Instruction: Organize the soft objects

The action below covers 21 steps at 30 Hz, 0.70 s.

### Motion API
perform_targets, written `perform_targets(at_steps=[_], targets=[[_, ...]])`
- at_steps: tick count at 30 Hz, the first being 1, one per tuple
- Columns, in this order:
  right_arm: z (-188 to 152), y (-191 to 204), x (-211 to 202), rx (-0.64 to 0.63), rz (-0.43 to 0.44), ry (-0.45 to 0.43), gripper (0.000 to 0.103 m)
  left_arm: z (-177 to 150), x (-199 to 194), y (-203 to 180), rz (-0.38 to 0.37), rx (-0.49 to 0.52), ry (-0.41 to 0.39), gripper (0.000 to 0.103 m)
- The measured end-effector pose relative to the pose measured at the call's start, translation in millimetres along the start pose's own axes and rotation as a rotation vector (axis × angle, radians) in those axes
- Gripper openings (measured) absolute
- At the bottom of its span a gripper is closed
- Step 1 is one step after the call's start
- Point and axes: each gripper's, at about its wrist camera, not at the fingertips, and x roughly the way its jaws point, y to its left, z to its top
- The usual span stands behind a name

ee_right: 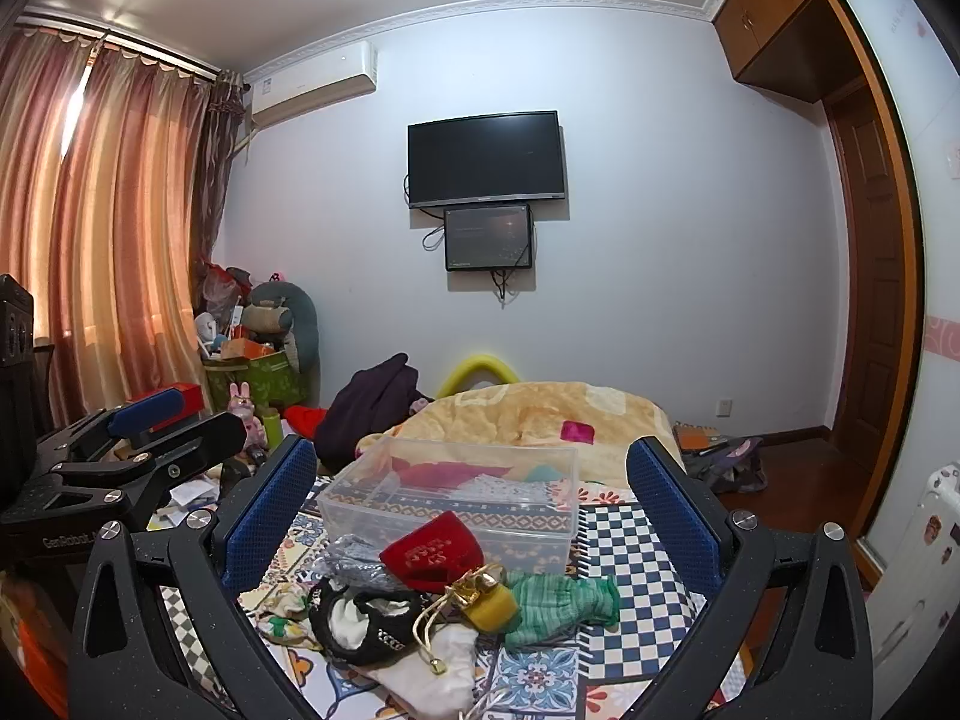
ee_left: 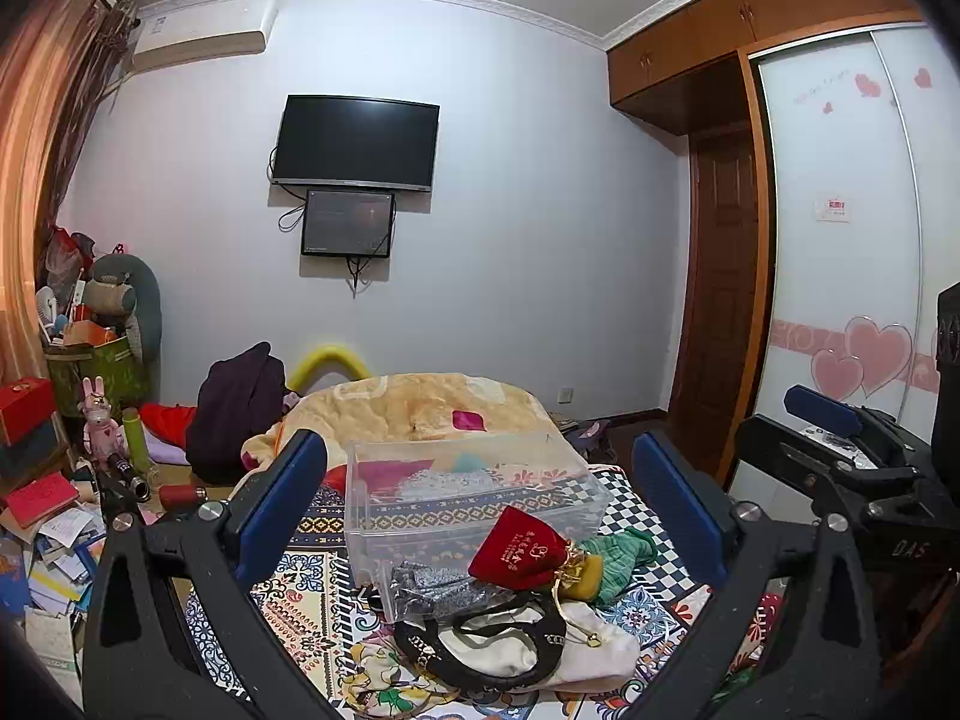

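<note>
Now both the left gripper [ee_left: 480, 510] and right gripper [ee_right: 474, 504] hang released and empty above the heap at lower centre, just before the clear bin [ee_right: 456, 492], where the red velvet pouch [ee_right: 432, 552] looks light and floppy, best pinched mid-body.

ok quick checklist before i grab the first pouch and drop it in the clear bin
1. Left hand-held gripper open and holding nothing: ok.
2. Right hand-held gripper open and holding nothing: ok.
3. Clear plastic bin upright with no lid on: ok.
4. Room left in the bin: cannot tell; some fabric shows through the walls.
5. Red velvet pouch on top of the pile, unobstructed: ok.
6. Gold drawstring cord clear of neighbouring pieces: not ok, it trails across the white cloth.
</note>
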Motion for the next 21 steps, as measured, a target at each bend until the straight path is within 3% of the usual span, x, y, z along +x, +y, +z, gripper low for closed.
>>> perform_targets(at_steps=[21], targets=[[0.4, 4.0, -2.4, -0.004, 0.010, -0.002, 0.103, 0.7, -0.7, 1.8, 0.004, -0.006, -0.004, 0.103]])
